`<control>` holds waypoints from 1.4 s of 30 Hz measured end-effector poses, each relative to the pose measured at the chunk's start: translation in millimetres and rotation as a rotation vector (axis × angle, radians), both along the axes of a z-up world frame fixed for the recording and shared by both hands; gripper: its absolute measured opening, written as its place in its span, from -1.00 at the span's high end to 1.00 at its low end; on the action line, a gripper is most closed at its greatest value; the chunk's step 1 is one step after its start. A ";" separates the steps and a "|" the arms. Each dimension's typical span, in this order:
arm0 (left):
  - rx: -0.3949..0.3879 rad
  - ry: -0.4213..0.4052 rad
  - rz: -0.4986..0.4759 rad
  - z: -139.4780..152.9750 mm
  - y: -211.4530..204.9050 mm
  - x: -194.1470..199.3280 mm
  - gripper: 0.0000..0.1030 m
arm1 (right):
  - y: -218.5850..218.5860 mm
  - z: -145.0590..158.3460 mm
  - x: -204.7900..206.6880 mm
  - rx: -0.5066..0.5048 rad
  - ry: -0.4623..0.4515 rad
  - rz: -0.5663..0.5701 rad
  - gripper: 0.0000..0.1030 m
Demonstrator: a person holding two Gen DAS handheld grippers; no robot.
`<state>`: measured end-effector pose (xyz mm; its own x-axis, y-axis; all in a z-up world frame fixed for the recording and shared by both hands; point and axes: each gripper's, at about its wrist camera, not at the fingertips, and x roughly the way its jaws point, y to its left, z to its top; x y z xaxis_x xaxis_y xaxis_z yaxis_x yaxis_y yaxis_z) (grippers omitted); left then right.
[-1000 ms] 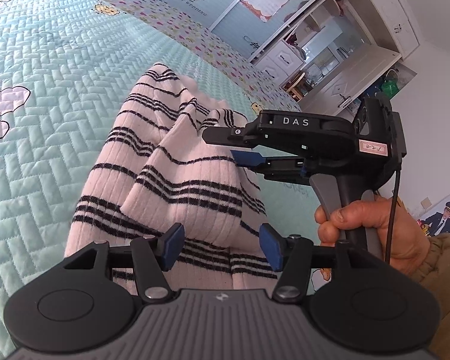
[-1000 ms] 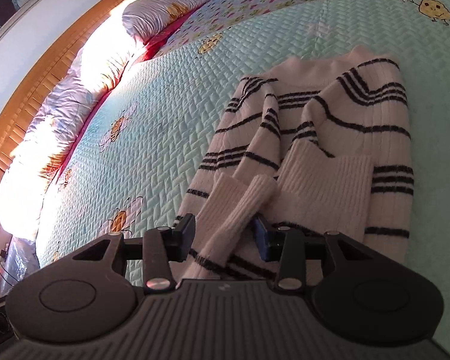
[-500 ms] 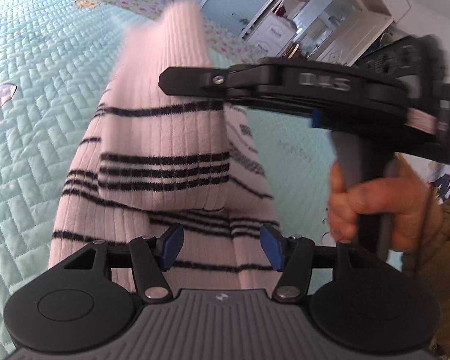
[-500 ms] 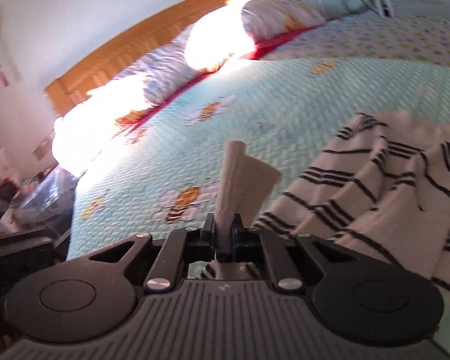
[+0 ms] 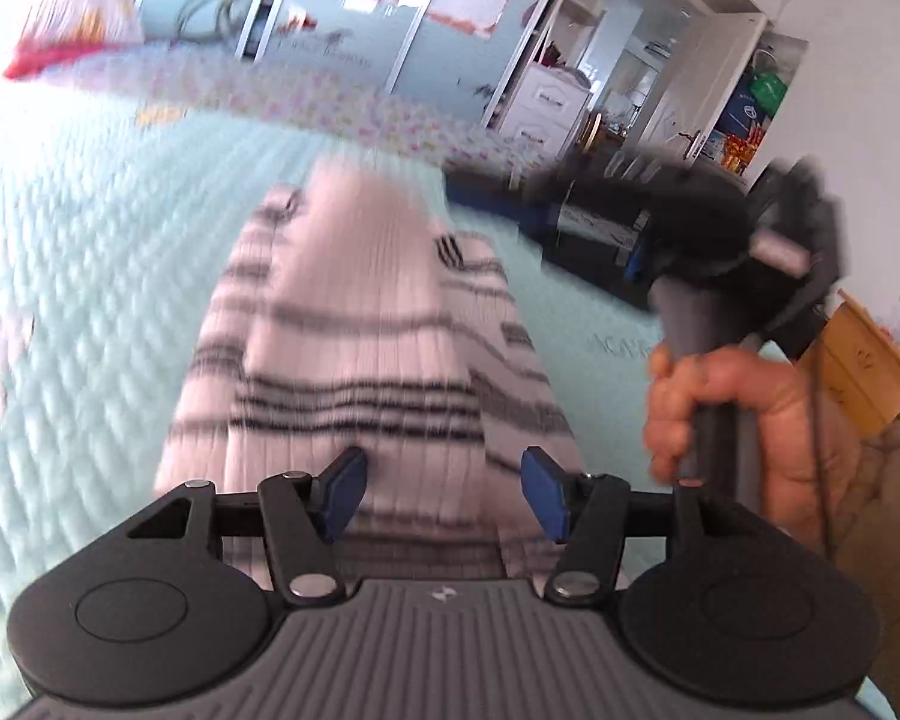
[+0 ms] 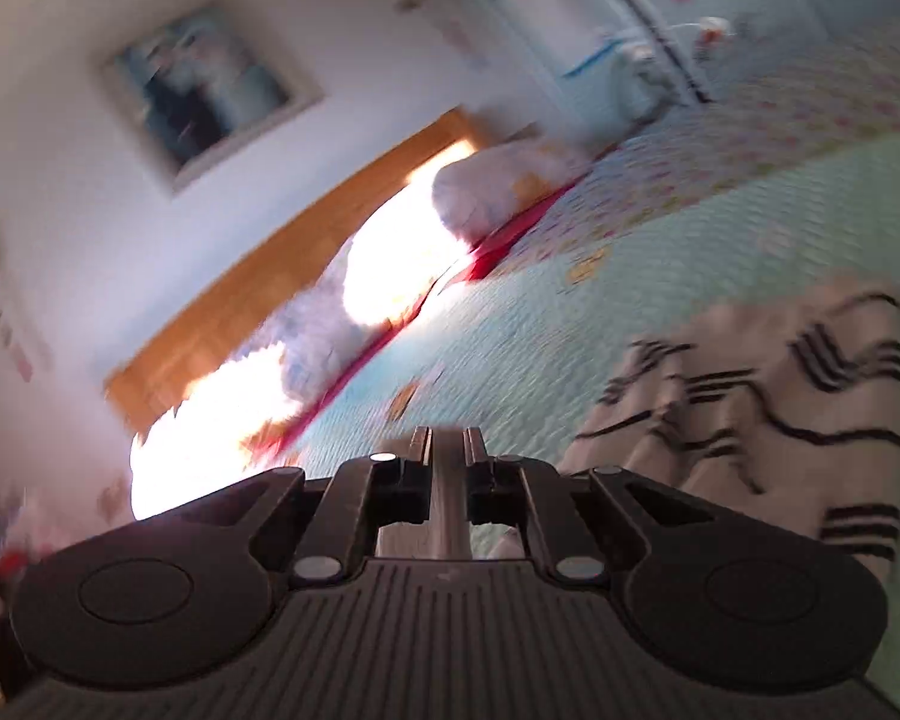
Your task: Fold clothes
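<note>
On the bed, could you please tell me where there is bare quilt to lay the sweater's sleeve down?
Bare quilt lies beside the striped sweater on the side away from the right tongs, up to the floral border. More runs between sweater and pillows. The person's hand crowds the other side.

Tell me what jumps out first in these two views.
The striped sweater lies centre frame on the mint quilt, a plain sleeve laid along it. The left hand-held gripper hangs open above its near end. The right hand-held gripper is shut on a strip of pale knit, with sun-glared pillows against the headboard behind it.
</note>
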<state>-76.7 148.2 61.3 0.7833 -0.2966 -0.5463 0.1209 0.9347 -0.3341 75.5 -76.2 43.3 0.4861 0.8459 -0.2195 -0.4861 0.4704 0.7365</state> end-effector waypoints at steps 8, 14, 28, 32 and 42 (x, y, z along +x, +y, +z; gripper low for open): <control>0.014 0.029 -0.033 -11.3 2.1 38.2 -0.21 | 0.0 -30.9 -1.3 -0.032 0.159 0.004 0.70; 0.042 0.013 -0.022 -12.5 -4.4 32.6 -0.22 | 26.6 -6.4 -0.7 -0.172 0.204 0.119 0.10; 0.187 -0.160 -0.010 8.9 -26.2 -12.2 -0.29 | 56.0 23.1 -15.9 -0.164 -0.028 0.244 0.87; 0.330 -0.208 -0.081 1.3 -44.5 -2.4 -0.42 | 44.7 -0.4 4.3 -0.119 0.006 0.153 0.87; 0.208 -0.017 -0.154 -23.3 -9.6 43.7 -0.42 | 34.4 -47.3 2.4 -0.165 0.122 0.074 0.52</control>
<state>-33.0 138.6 38.0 0.7471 -0.2955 -0.5954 0.2707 0.9534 -0.1335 77.9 -41.8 -4.0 0.3856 0.8261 -0.4108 -0.4359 0.5556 0.7081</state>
